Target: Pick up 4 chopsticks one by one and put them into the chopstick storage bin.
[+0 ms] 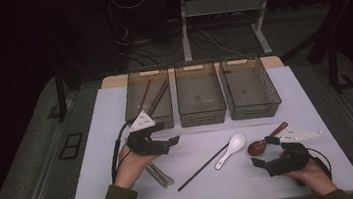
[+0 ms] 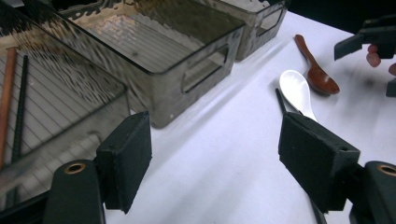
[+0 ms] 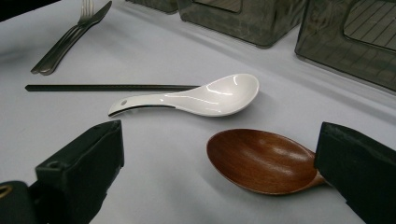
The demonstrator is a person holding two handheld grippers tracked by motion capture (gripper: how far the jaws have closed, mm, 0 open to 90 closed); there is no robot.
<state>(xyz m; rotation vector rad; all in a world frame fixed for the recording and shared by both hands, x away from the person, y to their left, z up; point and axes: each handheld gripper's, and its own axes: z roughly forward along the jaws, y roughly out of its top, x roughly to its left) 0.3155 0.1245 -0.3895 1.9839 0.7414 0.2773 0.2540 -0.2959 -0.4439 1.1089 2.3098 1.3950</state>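
Observation:
My left gripper (image 1: 169,144) hovers open and empty over the table, in front of the left bin (image 1: 129,105); its black pads (image 2: 126,158) stand wide apart with bare table between them. My right gripper (image 1: 265,151) is open around the bowl of a brown wooden spoon (image 1: 260,145), whose bowl (image 3: 261,158) lies between the pads without being pressed. A white ceramic spoon (image 1: 231,148) (image 3: 201,98) lies just left of it, beside a black chopstick (image 1: 202,168) (image 3: 102,87).
Three clear bins stand in a row at the back: the left one holds brown and black chopsticks (image 1: 154,96), with the middle bin (image 1: 202,116) and right bin (image 1: 254,111) beside it. Metal forks (image 1: 160,174) lie by my left hand. The table's front edge is close.

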